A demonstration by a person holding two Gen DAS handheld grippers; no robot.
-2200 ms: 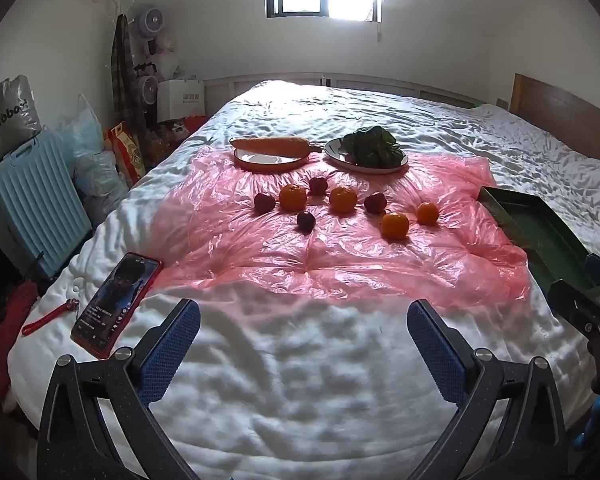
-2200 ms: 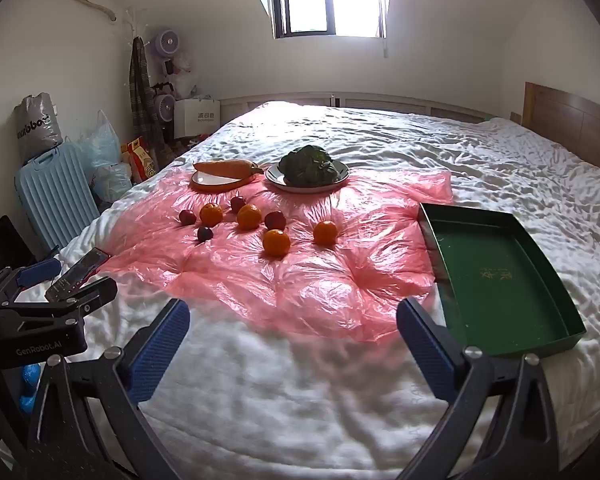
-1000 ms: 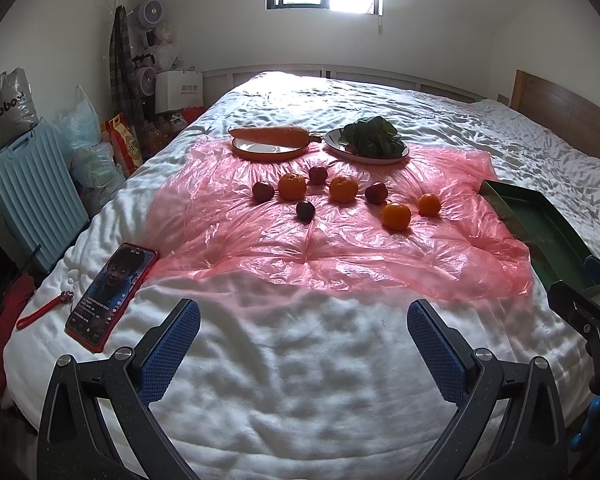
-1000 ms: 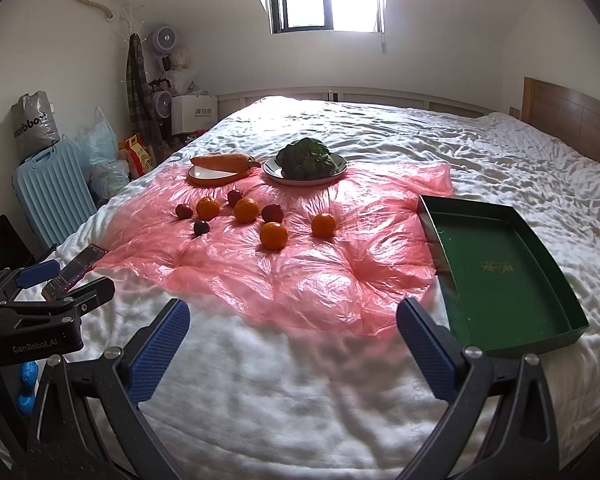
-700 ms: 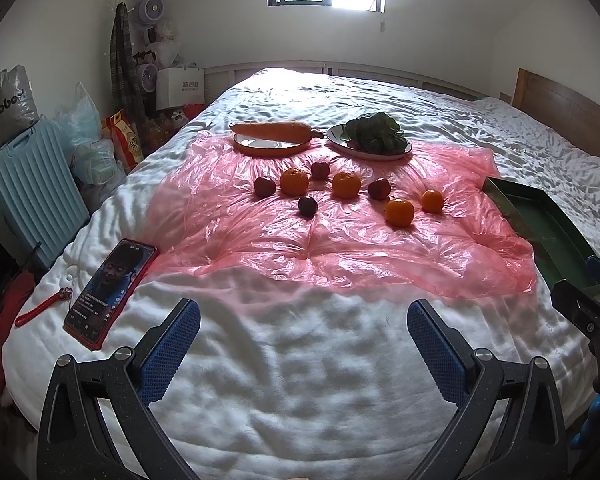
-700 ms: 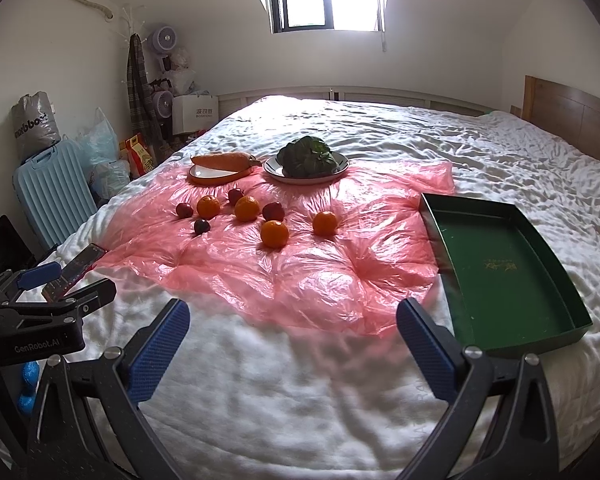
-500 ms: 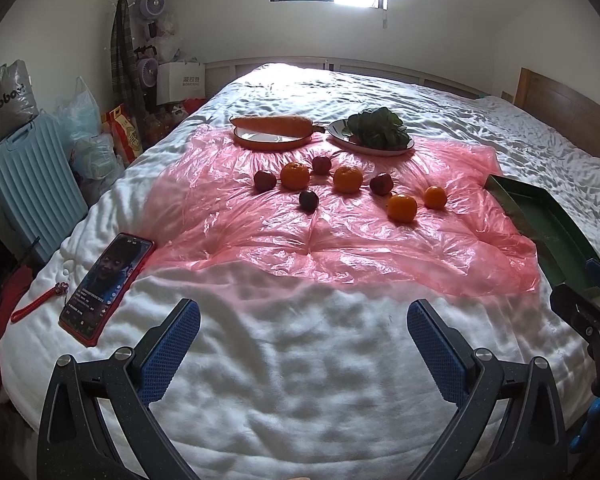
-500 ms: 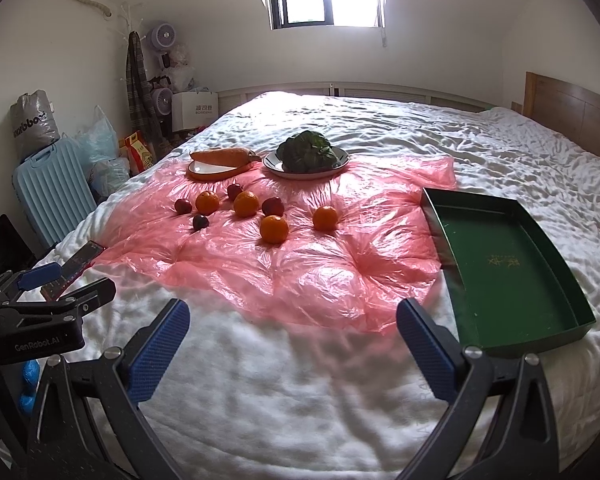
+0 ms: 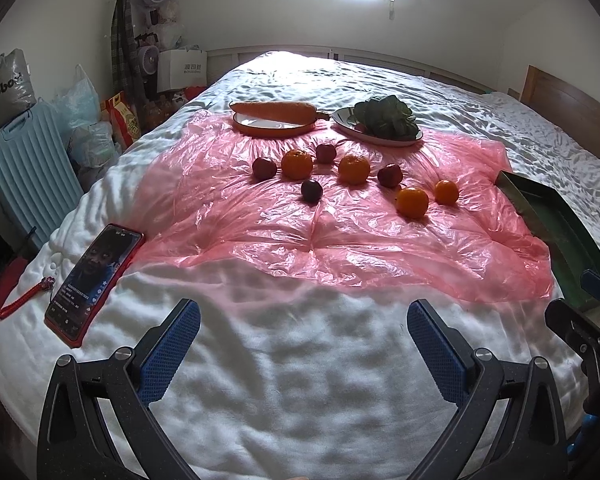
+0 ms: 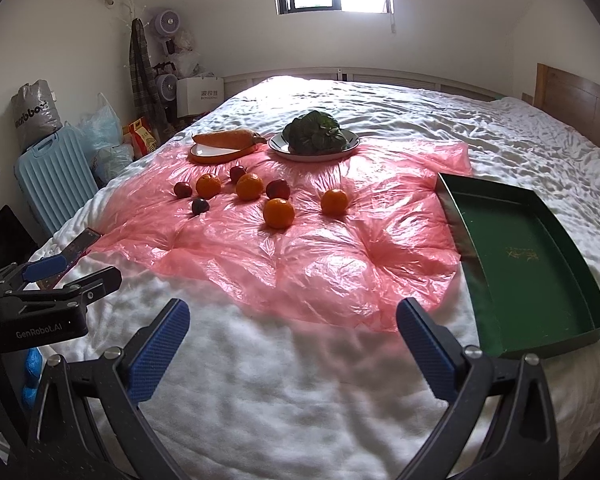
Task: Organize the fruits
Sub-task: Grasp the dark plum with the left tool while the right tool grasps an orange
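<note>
Grey bag (image 10: 34, 109): "maxboo"; white box (image 10: 200, 93): "BOSIDENG"; left tool (image 10: 72, 276): "GenRobot.AI"

Left gripper (image 9: 303, 334): jaws spread wide, nothing between the blue pads (image 9: 169, 351), held level and pointing forward. Right gripper (image 10: 293, 334): jaws likewise wide apart, empty, level, just beside the left; blue pads (image 10: 423, 350) face inward.
</note>
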